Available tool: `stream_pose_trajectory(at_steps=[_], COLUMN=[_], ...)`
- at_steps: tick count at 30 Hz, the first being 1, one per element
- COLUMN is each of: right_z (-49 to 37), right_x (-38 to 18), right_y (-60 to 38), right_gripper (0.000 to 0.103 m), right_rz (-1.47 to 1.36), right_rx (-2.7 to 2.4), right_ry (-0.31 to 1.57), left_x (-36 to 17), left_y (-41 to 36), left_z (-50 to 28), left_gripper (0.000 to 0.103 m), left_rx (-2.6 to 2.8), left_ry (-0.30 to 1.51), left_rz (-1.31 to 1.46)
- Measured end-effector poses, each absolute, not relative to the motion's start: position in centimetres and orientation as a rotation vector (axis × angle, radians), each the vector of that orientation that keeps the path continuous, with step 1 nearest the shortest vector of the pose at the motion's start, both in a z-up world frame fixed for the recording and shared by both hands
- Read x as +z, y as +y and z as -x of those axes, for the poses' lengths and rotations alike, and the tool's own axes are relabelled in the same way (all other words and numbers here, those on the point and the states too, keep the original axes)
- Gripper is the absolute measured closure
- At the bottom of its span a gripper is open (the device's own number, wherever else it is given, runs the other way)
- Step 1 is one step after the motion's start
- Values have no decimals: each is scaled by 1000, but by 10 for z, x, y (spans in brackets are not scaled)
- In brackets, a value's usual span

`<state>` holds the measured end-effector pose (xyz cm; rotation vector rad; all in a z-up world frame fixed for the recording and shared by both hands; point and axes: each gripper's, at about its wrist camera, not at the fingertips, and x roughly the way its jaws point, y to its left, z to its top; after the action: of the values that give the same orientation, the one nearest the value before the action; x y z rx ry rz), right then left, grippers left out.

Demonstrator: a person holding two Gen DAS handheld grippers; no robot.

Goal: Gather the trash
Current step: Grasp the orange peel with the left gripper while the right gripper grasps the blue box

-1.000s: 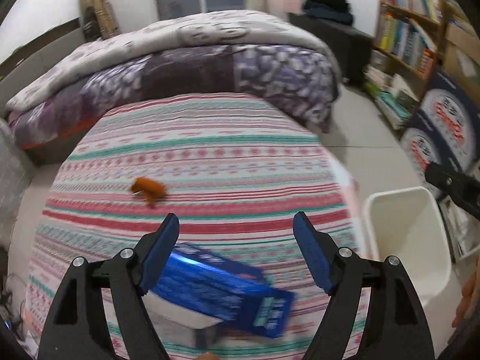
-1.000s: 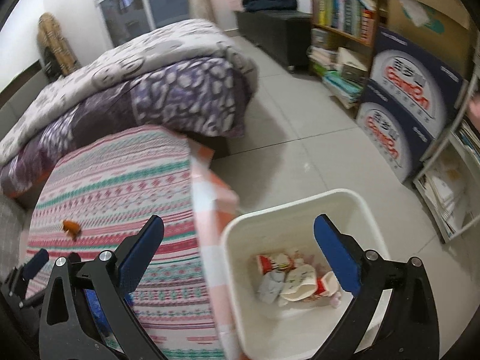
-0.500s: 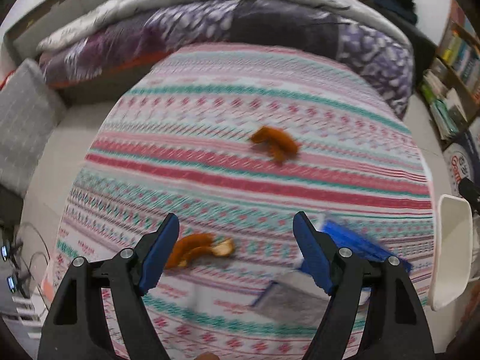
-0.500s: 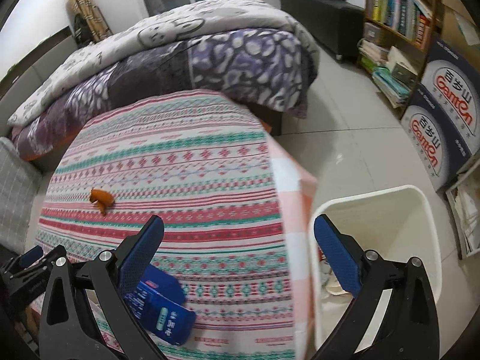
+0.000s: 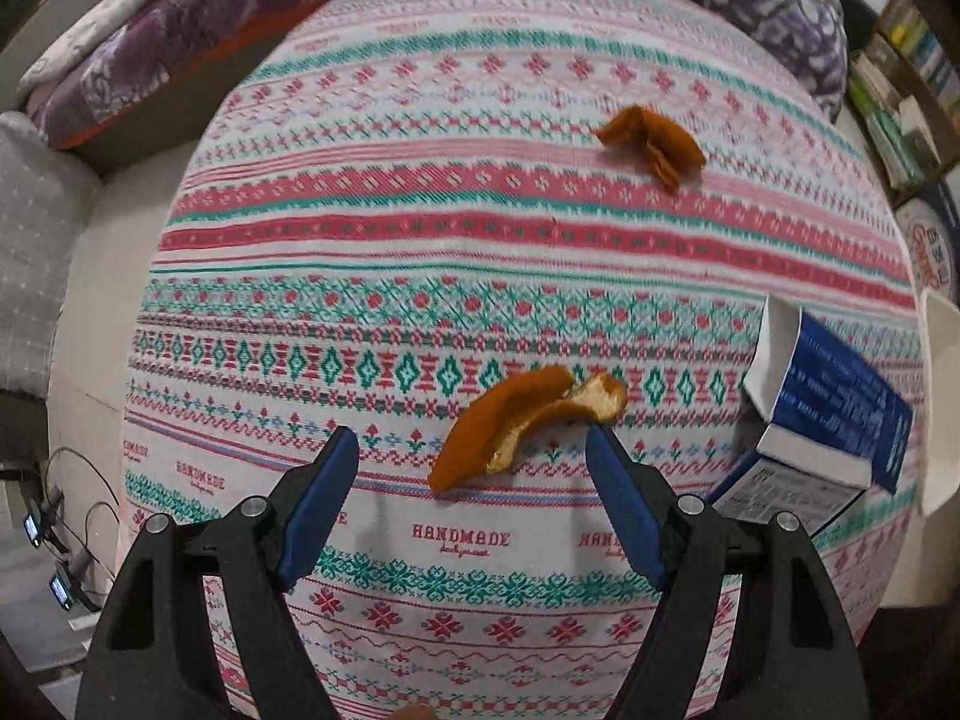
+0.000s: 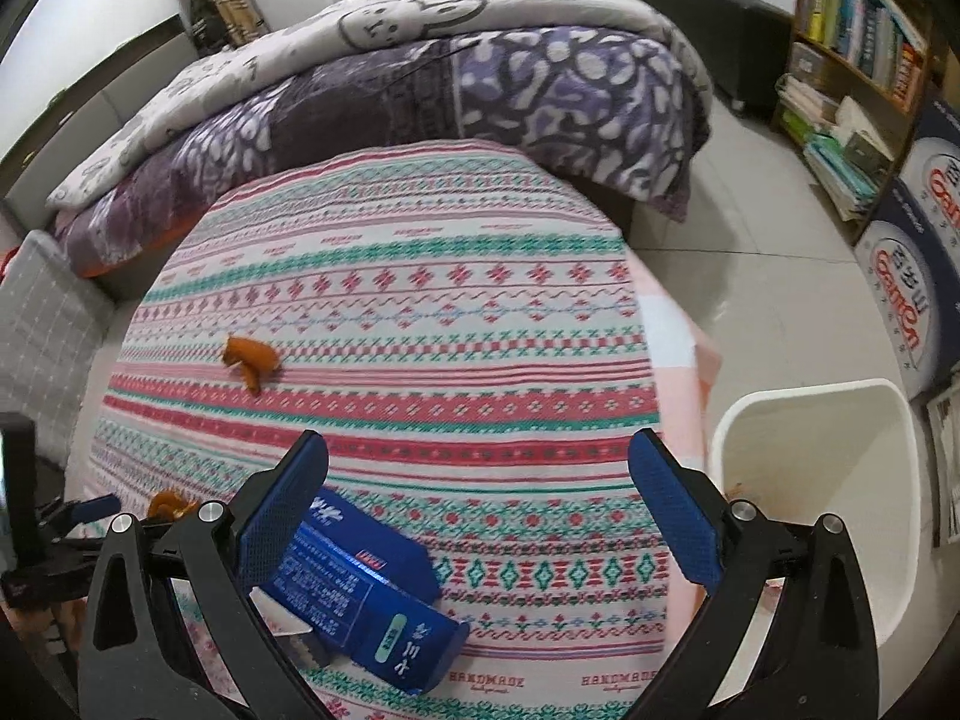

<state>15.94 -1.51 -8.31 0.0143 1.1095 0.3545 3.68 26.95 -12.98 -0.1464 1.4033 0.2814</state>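
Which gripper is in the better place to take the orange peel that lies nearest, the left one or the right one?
Probably the left. The left gripper is open, with the nearest orange peel right between its fingertips. The right gripper is open too, but it faces the blue box and the white bin.

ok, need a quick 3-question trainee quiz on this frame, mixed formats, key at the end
1. True or false: the left tool is shut on the near orange peel.
2. Multiple choice: where does the blue carton lie? A) inside the white bin B) on the patterned tablecloth C) on the floor
3. Fill in: besides the carton, ___ pieces of orange peel lie on the tablecloth, the near one and the far orange peel.

Key:
1. False. The left tool is open, with the near peel ahead of its fingers.
2. B. It lies on its side, by the left finger of the open right tool; the white bin stands on the floor beside the table.
3. two
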Motion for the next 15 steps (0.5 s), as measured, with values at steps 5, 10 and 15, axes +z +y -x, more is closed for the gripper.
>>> stream_pose_trajectory(at_steps=[5, 10, 15], right_z=[-153, -134, -119], right_x=[-89, -108, -125], right_y=[3, 28, 37], right_gripper=[7, 7, 7], right_rz=[57, 245, 402], right_rx=[532, 762, 843], right_ry=[1174, 1270, 1310], left_x=[-145, -158, -155], left_y=[266, 268, 276], left_z=[-38, -39, -43], left_gripper=[28, 38, 73], left_rx=[235, 189, 200], left_ry=[1425, 1414, 1385], left_rz=[116, 106, 121])
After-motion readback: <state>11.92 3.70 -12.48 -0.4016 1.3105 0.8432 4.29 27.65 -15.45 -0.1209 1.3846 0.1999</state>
